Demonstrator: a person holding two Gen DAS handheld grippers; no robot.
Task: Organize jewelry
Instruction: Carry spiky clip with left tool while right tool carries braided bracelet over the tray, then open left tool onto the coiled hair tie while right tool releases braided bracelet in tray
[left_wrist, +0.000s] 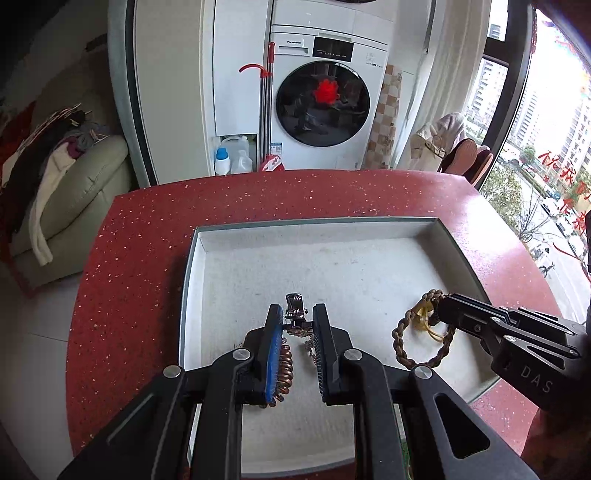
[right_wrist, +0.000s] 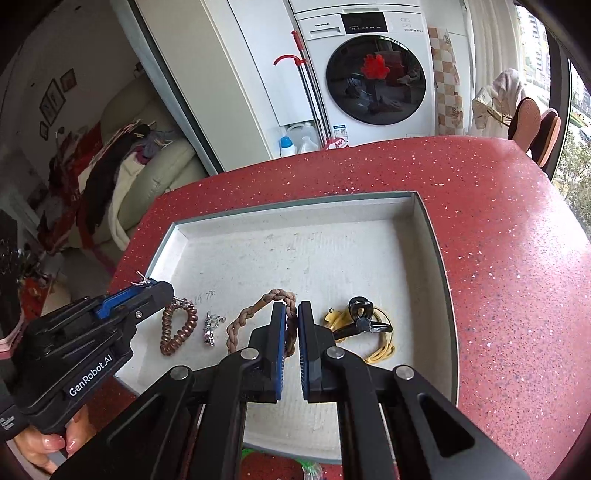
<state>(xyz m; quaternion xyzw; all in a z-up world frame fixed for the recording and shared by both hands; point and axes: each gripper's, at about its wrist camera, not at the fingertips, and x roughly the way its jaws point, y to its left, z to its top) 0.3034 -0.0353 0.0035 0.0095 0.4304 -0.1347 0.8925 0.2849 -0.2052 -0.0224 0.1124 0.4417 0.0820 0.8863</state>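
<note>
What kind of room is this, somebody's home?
Most likely a home's laundry corner beside a living area: a front-loading washing machine, detergent bottles beside it, and a sofa piled with clothes beyond the red table.

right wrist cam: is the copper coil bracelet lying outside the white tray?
No. The copper coil bracelet lies on the floor of the white tray, near its left edge, beside the small silver piece.

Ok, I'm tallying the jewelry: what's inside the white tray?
A copper coil bracelet, a silver charm, a braided bracelet and a yellow cord with a black clip. The left gripper and right gripper hide the tray's near part.
</note>
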